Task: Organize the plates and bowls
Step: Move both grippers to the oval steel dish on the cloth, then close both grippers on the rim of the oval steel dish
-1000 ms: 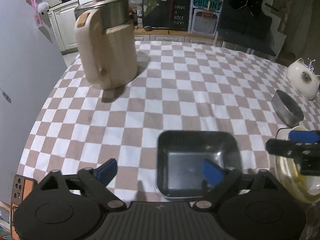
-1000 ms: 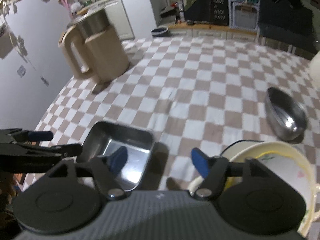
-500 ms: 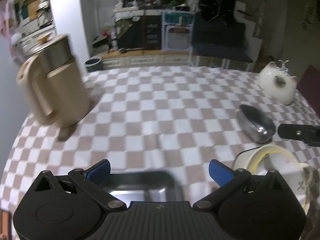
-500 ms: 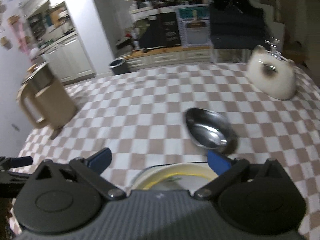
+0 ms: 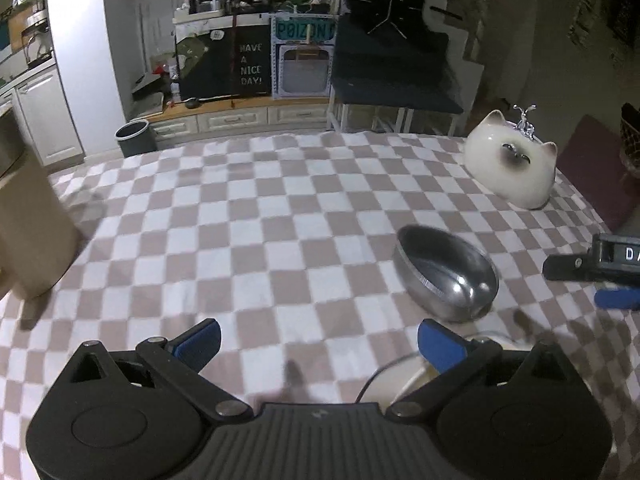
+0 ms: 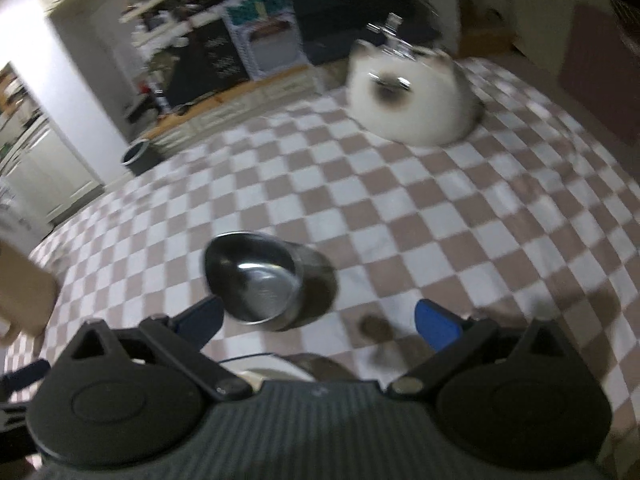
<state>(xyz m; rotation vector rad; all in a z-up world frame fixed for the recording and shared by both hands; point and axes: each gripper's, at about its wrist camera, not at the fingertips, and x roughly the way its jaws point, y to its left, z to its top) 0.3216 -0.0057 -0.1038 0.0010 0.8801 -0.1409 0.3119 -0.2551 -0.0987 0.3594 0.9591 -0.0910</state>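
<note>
A round steel bowl point(image 5: 446, 276) sits on the checked tablecloth, right of centre in the left wrist view. My left gripper point(image 5: 318, 340) hangs open over bare cloth, left of and nearer than the bowl, nothing between its fingers. A cream bowl's rim point(image 5: 404, 372) shows partly behind its right finger. In the right wrist view the steel bowl point(image 6: 260, 280) lies just past my right gripper point(image 6: 318, 318), which is open and empty; the bowl is nearer its left finger. The right gripper also appears as a black arm with a blue pad point(image 5: 592, 276) beside the bowl.
A white cat-shaped ceramic pot point(image 5: 512, 166) stands at the far right of the table. A beige kettle point(image 5: 28, 232) stands at the left edge. A dark red chair point(image 5: 596, 168) is beyond the right edge. Low cabinets and a bin point(image 5: 136, 138) lie past the far edge.
Both grippers have swung right across the table. The square dark tray dropped out of view, the kettle slid to the left edge, and the steel bowl and cat pot came closer.
</note>
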